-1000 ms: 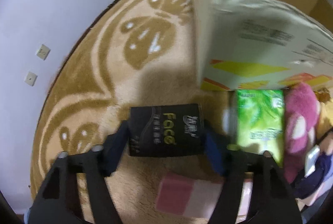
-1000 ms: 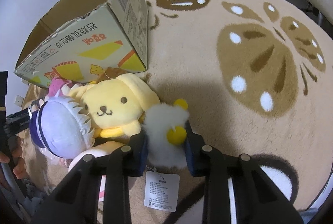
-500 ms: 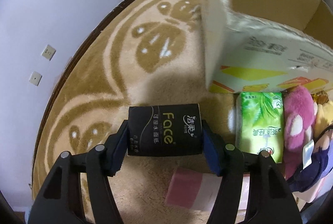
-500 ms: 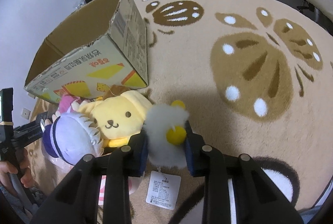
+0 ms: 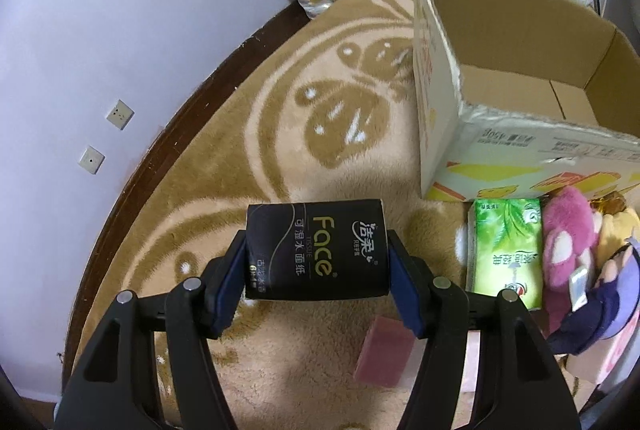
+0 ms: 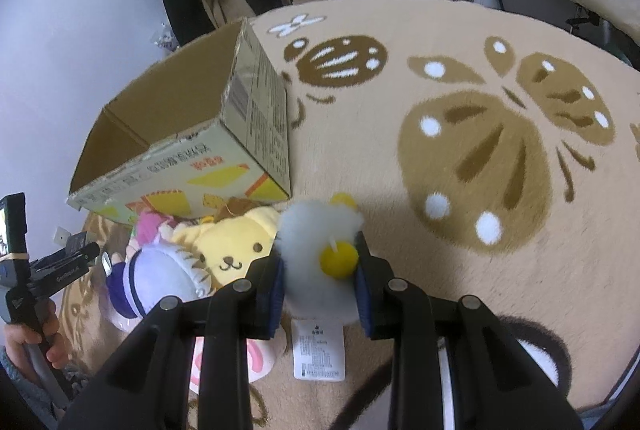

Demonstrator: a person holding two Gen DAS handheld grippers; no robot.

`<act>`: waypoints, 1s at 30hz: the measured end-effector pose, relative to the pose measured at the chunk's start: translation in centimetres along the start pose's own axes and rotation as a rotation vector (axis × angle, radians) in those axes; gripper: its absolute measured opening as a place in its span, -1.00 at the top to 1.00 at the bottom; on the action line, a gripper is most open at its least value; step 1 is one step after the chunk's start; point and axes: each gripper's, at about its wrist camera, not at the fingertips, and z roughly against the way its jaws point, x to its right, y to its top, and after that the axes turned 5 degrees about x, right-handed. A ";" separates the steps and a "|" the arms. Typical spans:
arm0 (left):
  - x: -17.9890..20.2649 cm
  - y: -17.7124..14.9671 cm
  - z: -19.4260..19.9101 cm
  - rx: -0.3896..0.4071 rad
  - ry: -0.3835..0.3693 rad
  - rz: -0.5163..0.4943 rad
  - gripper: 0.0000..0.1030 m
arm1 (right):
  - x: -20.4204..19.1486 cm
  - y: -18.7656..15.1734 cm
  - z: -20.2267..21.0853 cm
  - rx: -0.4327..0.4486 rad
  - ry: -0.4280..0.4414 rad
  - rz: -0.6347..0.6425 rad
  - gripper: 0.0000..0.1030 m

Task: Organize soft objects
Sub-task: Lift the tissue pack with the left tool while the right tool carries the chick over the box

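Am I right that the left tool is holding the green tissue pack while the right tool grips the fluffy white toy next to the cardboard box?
Not quite. The left tool holds the black tissue pack; the left wrist view shows the green tissue pack lying on the rug beside the cardboard box. The right tool does grip the fluffy white toy.
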 end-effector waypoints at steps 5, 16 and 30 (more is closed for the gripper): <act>-0.6 -0.1 1.7 0.037 0.011 0.021 -0.23 | -0.2 0.2 1.1 0.038 0.014 0.004 0.40; -1.3 0.6 5.3 0.147 0.032 0.033 -0.23 | -1.1 1.0 3.4 0.139 0.015 0.039 0.40; -0.8 3.5 11.9 0.389 0.003 0.035 -0.23 | -4.7 3.3 9.3 0.350 0.042 0.135 0.40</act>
